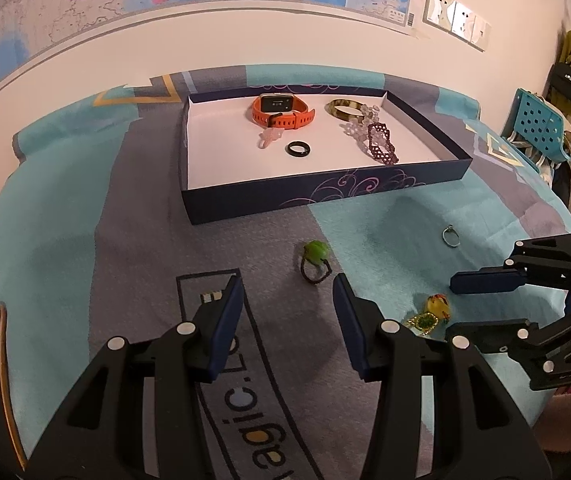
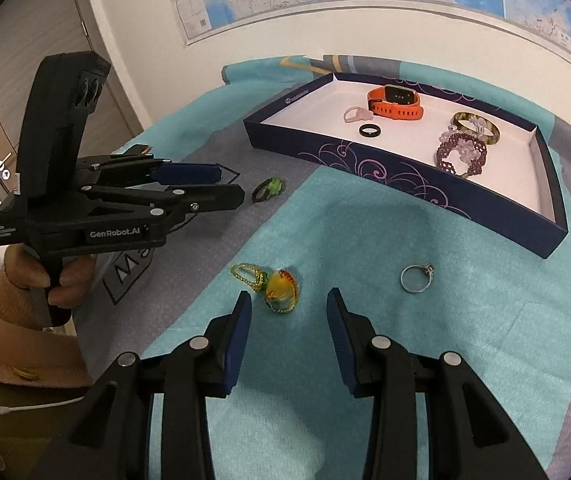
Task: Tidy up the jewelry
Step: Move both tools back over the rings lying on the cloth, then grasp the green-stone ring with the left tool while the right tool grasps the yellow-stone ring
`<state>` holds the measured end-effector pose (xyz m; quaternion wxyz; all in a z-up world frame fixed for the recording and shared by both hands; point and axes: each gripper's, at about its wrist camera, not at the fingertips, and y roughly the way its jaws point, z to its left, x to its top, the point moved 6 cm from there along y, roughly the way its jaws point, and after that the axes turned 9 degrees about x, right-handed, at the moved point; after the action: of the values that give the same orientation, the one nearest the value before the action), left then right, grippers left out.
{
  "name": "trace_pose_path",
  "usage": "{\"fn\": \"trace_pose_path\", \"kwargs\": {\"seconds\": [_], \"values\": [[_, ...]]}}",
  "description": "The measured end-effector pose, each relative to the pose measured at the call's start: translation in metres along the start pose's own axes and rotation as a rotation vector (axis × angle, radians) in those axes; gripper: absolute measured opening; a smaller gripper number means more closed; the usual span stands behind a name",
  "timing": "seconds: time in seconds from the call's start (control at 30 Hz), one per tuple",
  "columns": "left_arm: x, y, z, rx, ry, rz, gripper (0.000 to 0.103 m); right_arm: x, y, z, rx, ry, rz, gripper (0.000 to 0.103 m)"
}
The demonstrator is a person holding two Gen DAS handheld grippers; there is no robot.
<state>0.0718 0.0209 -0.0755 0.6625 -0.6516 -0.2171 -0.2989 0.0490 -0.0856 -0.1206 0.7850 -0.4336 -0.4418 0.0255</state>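
Jewelry is split between a shallow dark blue box point(image 1: 325, 196) and the cloth point(image 2: 365, 380) in front of it. Inside the box lie five or six pieces: an orange watch point(image 1: 281, 112) toward the far wall, a pale pink ring point(image 1: 270, 137) and a black ring point(image 1: 298, 149) just nearer than it, and at the right end a mottled bangle point(image 1: 343, 109), a clear beaded piece point(image 1: 359, 126) and a purple beaded bracelet point(image 1: 383, 145), overlapping so that the count there is unsure. The middle and left of the box floor are bare white.

Three pieces lie outside the box, on its near side: a green-stone ring point(image 1: 314, 261) before the front wall's middle, a silver ring point(image 2: 417, 278) before its right part, and a yellow and green beaded ornament point(image 2: 273, 286) nearer the hands.

Two grippers are in play. The left gripper point(image 1: 287, 300) hangs short of the green-stone ring, fingers apart, nothing between them. The right gripper point(image 2: 289, 306) has its fingers standing apart on either side of the ornament's near edge, with the left finger just beside it; whether the pads touch it I cannot tell. The cloth from the ornament to the box's low front wall is clear except for the silver ring. A hand point(image 2: 65, 276) in a tan sleeve grips the left tool's handle.
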Motion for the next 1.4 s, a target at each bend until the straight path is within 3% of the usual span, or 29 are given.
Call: {"fn": "trace_pose_path", "kwargs": {"seconds": [0.23,0.37,0.63,0.8,1.07,1.2,1.4], "values": [[0.001,0.0,-0.003,-0.003,0.009,-0.003,0.046,0.005,0.006,0.001,-0.058,-0.038,0.007,0.027],[0.001,0.002,-0.005,-0.003,0.022,0.0,0.046,0.006,0.006,0.001,-0.075,-0.048,0.005,0.012],[0.007,0.009,-0.017,-0.022,0.067,0.001,0.044,0.006,0.001,-0.009,-0.061,0.001,-0.015,0.011],[0.011,0.022,-0.018,-0.052,0.054,0.039,0.031,0.007,-0.002,-0.012,-0.064,0.015,-0.029,0.011],[0.018,0.029,-0.02,-0.076,0.044,0.047,0.03,0.008,-0.002,-0.014,-0.046,0.038,-0.036,0.011],[0.018,0.03,-0.021,-0.069,0.045,0.05,0.019,0.009,-0.003,-0.015,-0.048,0.04,-0.042,0.011],[0.019,0.03,-0.021,-0.068,0.039,0.048,0.019,0.012,-0.006,-0.019,-0.045,0.053,-0.055,0.011]]}}
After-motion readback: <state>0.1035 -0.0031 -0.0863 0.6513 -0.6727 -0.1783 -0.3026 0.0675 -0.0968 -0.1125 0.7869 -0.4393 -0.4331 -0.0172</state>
